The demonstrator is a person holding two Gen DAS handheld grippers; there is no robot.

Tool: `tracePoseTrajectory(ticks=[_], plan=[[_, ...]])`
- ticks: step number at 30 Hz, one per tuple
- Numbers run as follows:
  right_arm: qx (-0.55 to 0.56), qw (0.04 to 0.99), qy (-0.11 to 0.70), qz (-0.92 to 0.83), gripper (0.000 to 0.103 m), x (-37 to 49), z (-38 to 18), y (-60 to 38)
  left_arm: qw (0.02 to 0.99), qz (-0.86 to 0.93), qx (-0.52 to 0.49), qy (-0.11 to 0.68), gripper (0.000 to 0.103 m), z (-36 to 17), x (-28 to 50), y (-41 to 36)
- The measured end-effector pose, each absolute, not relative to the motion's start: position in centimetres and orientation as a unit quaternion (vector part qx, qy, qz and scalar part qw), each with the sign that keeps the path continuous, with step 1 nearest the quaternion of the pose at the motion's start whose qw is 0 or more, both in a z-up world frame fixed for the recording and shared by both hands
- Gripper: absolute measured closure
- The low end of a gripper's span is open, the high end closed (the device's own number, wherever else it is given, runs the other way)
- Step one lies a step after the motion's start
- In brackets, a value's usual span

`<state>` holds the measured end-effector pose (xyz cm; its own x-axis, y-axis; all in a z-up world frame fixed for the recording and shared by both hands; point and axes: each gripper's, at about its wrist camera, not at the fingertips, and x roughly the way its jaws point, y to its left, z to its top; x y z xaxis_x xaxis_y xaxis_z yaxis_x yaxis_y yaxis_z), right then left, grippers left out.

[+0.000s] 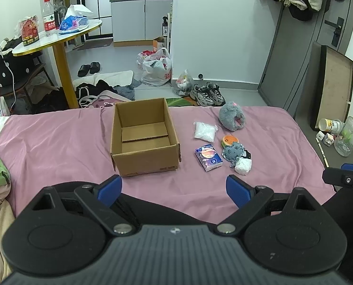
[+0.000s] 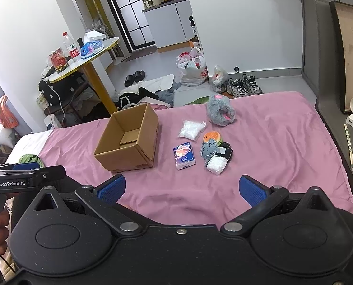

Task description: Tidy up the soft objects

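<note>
Both grippers, left [image 1: 174,191] and right [image 2: 181,191], spread wide, empty, above sheet's [image 1: 58,142] near edge; cardboard box [image 1: 145,137] mid-sheet.

Matt cardboard box [image 1: 145,137] on wrinkled pink cloth sheet [image 1: 58,142].

A brown cardboard box [image 1: 144,137] sits on a pink sheet [image 1: 58,142] beside a grey plush [image 1: 232,116] and blue-purple tissue pack [image 1: 208,157].
</note>
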<state>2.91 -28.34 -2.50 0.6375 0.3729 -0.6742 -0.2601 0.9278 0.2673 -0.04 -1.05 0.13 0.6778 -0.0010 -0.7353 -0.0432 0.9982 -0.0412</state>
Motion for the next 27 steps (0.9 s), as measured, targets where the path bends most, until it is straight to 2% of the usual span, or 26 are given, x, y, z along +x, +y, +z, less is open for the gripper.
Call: tracePoseTrajectory(ticks=[27], plan=[[0.07,0.902,0.387,0.176,0.0,2.76,-2.62,-28.19,0.914,0.01,-0.027,0.404,0.009,0.02,0.0,-1.2]])
